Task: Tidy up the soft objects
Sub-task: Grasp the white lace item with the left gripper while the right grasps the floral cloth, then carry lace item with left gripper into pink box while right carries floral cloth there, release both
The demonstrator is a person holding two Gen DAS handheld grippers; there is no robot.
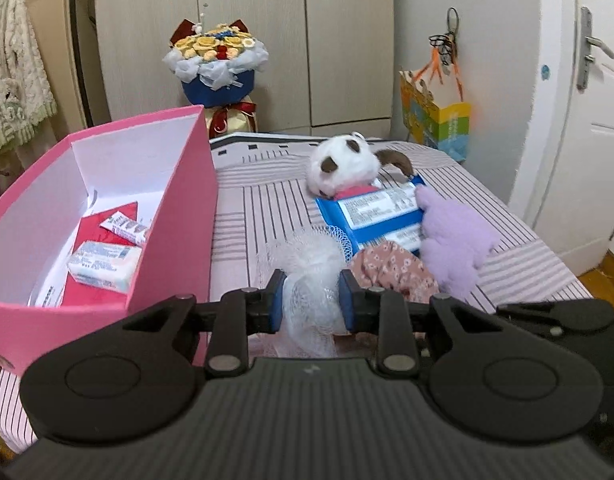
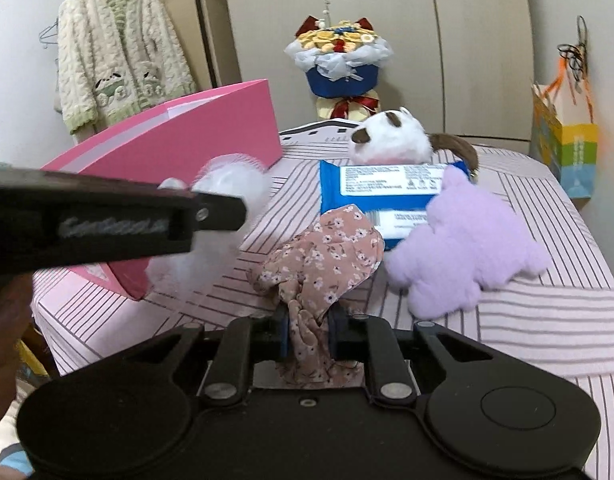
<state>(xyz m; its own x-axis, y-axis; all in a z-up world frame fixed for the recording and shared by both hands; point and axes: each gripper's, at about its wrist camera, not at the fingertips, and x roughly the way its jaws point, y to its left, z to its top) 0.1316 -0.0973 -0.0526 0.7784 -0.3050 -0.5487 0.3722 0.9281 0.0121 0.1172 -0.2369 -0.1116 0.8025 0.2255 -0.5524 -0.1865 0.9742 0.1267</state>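
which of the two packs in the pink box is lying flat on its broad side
The larger white tissue pack, nearest the camera, lies flat on its broad face. The smaller pack behind it is narrower and rests tilted by the pink box wall.

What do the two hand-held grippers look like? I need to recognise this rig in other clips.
Both look alike. The left hand-held gripper and right hand-held gripper have matte black bodies, two round black side discs, angled black linkage arms with silver pivot pins, and blue pads on the fingers. No cables show. The left one's side bears blurred pale lettering.

The box (image 1: 175, 216) is sitting on the bed (image 1: 267, 200) at nine o'clock. The wipes pack (image 1: 371, 216) is lying at one o'clock, the plush toy (image 1: 347, 160) behind it.
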